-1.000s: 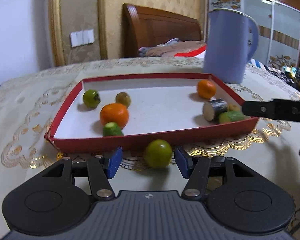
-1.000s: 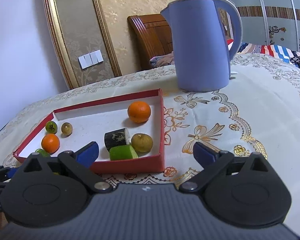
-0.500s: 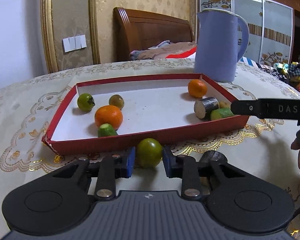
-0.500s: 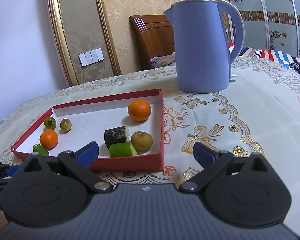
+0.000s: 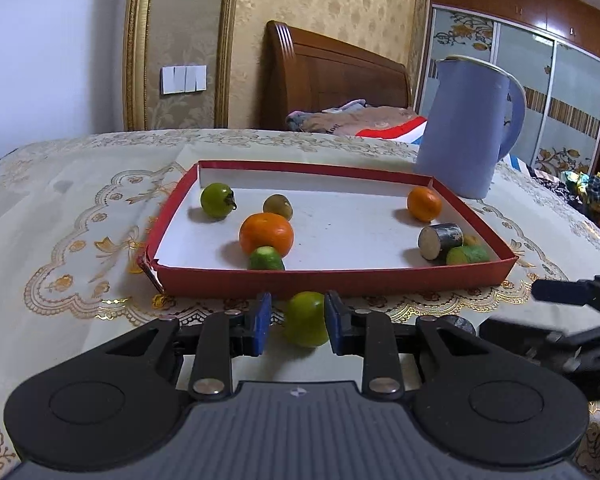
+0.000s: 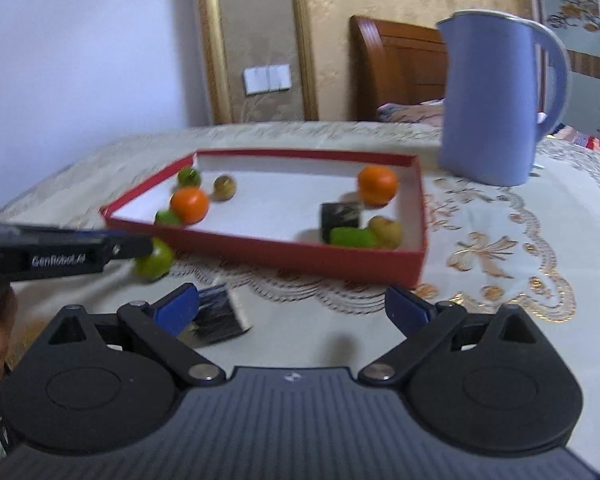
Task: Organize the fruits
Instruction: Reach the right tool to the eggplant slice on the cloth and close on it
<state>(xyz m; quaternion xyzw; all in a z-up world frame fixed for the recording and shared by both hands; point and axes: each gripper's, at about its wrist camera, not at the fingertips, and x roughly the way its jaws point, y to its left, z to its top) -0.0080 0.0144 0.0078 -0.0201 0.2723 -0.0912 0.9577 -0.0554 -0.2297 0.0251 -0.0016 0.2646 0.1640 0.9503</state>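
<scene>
A red tray (image 5: 340, 280) with a white floor holds several fruits: two oranges (image 5: 266, 234), a green tomato (image 5: 217, 200), cucumber pieces (image 5: 265, 259) and a dark sugarcane piece (image 5: 440, 240). My left gripper (image 5: 296, 320) is shut on a green fruit (image 5: 305, 319) just in front of the tray's near wall; the right pad touches it and a small gap shows at the left pad. The fruit also shows in the right wrist view (image 6: 156, 258). My right gripper (image 6: 292, 306) is open and empty above the cloth, with a dark cane piece (image 6: 216, 316) beside its left finger.
A blue kettle (image 5: 468, 128) stands behind the tray's far right corner. The table has an embroidered cream cloth (image 5: 72, 240). A wooden headboard and bedding lie behind the table. The tray also shows in the right wrist view (image 6: 300, 256).
My left gripper closed around the green fruit and its view rose a little. My right gripper swung left toward the tray front; a dark cane piece came into view by it.
</scene>
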